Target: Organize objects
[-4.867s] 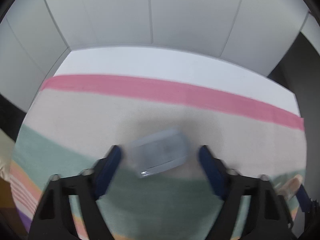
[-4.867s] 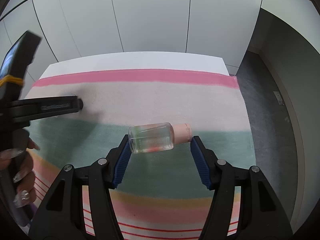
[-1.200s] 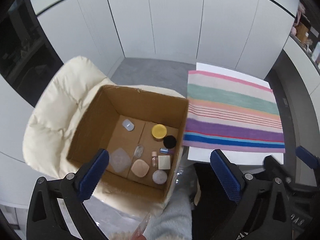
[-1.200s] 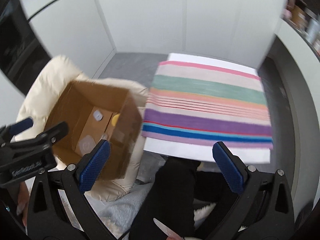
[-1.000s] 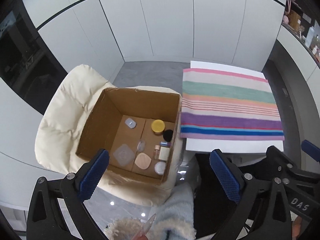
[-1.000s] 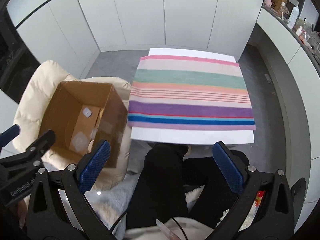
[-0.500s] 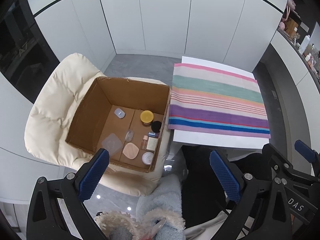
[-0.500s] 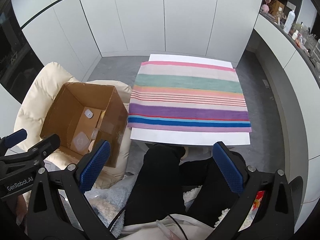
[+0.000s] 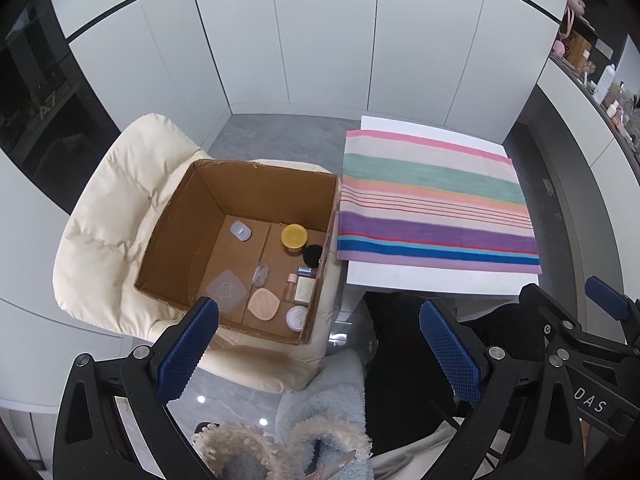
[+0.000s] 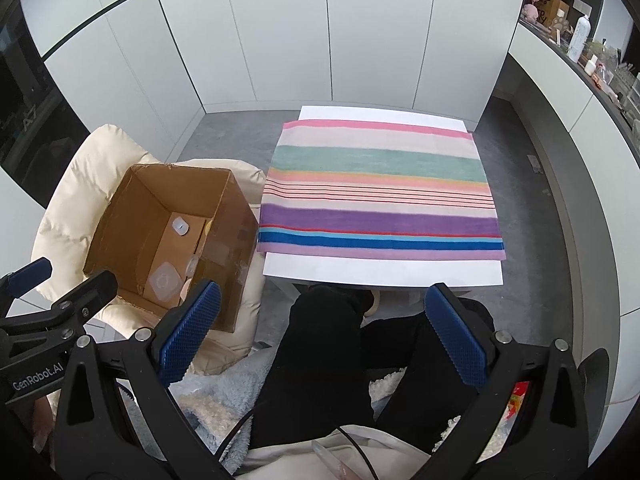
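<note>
A cardboard box (image 9: 168, 236) stands open on a cream padded chair (image 9: 108, 220), left of the table. Inside lie several small items: a yellow-lidded jar (image 9: 294, 236), a black round lid (image 9: 313, 255), a small pink-capped bottle (image 9: 289, 286), a peach puff (image 9: 264, 303) and clear cases. The box also shows in the right wrist view (image 10: 132, 216). My left gripper (image 9: 318, 344) is open and empty, held high above the box's near corner. My right gripper (image 10: 324, 334) is open and empty, high above the person's lap.
A striped cloth (image 9: 432, 200) covers a white table (image 9: 420, 282); it also shows in the right wrist view (image 10: 380, 188). The person's black-trousered legs (image 10: 320, 344) and fluffy slippers (image 9: 280, 452) are below. White cabinet walls stand behind. A counter with bottles (image 10: 580, 36) runs along the right.
Both grippers were earlier low over the cloth around a clear case and a bottle; now both are open, empty and raised high. Over the last second the views only drifted slightly.
</note>
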